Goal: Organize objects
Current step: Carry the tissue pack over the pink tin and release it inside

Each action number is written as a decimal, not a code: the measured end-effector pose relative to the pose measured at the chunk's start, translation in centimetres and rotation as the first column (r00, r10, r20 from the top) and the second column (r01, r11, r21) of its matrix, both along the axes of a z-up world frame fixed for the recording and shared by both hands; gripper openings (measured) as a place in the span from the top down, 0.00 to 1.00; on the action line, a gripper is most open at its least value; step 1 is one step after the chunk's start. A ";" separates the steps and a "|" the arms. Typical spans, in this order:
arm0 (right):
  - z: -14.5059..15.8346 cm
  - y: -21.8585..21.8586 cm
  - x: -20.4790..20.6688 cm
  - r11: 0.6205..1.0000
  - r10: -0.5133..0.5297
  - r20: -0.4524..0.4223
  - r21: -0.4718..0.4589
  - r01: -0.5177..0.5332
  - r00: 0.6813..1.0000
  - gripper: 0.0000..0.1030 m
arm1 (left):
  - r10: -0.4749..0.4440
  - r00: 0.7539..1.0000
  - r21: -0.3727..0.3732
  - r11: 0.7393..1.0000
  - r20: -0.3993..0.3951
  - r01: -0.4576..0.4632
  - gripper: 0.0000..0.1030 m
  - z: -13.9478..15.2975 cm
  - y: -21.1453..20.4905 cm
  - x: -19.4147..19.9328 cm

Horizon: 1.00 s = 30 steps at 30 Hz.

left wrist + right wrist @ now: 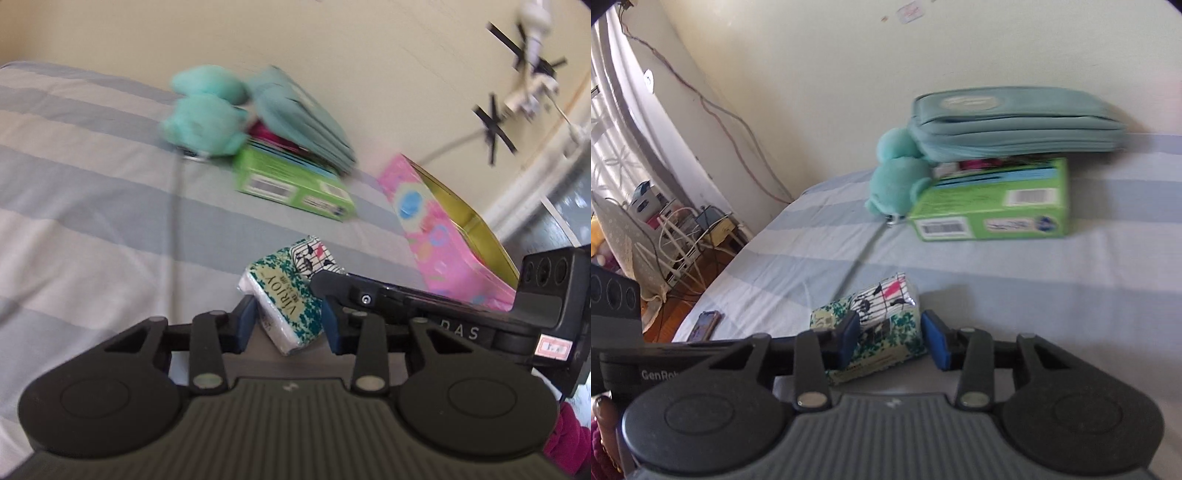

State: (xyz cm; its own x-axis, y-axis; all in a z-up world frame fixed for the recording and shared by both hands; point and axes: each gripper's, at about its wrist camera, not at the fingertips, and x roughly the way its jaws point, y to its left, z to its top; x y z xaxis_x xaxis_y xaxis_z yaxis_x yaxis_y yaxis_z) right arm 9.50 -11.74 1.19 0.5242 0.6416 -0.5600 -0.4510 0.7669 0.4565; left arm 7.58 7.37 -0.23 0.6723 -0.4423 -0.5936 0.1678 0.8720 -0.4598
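Blue pads of the left gripper (289,325) press both sides of a green-patterned tissue pack (286,302), which it grips tilted just above the striped sheet (92,206). A second pack (312,254), white with black and pink marks, lies touching the first pack's far end. The right gripper's (332,284) black finger reaches in from the right, its tip at that second pack. Farther back a green box (291,181) sits on the sheet with a teal pouch (299,114) leaning on top and a teal plush (203,110) beside it to the left. A pink tin (436,236) lies open near the wall on the right.

From the right wrist, the right gripper (890,341) straddles the two packs: its left pad lies against the white pack (886,299), its right pad stands just clear of the green pack (905,332), so the jaws are not yet clamped. The left gripper (646,354) enters from the left. Behind stand the box (990,206), pouch (1015,118) and plush (897,177). A phone (705,325) lies at the sheet's left edge.
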 end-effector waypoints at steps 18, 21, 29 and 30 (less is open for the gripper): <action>6.5 -24.1 -4.9 0.842 -0.539 0.289 0.200 0.501 0.791 0.67 | -0.389 0.893 0.138 0.921 0.229 0.365 0.61 7.9 -25.2 5.0; 5.6 -27.3 -3.8 0.792 -0.611 0.284 0.229 0.566 0.739 0.67 | -0.396 0.884 0.163 0.917 0.248 0.365 0.53 7.2 -29.0 6.9; 3.7 -31.9 -3.2 0.622 -0.782 0.265 0.277 0.732 0.564 0.49 | -0.266 0.939 0.257 0.944 0.217 0.208 0.36 4.1 -32.3 9.3; 3.8 -31.9 -3.2 0.615 -0.788 0.264 0.276 0.739 0.557 0.48 | -0.264 0.938 0.277 0.940 0.226 0.198 0.36 4.1 -32.4 8.9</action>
State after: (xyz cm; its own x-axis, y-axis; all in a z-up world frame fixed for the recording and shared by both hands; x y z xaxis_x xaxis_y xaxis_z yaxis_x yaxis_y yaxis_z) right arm 6.31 -43.63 4.94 0.9785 -0.0419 -0.2022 0.1425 0.8459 0.5140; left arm 16.46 -25.01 3.88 0.7120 -0.4660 -0.5253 0.4616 0.8743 -0.1499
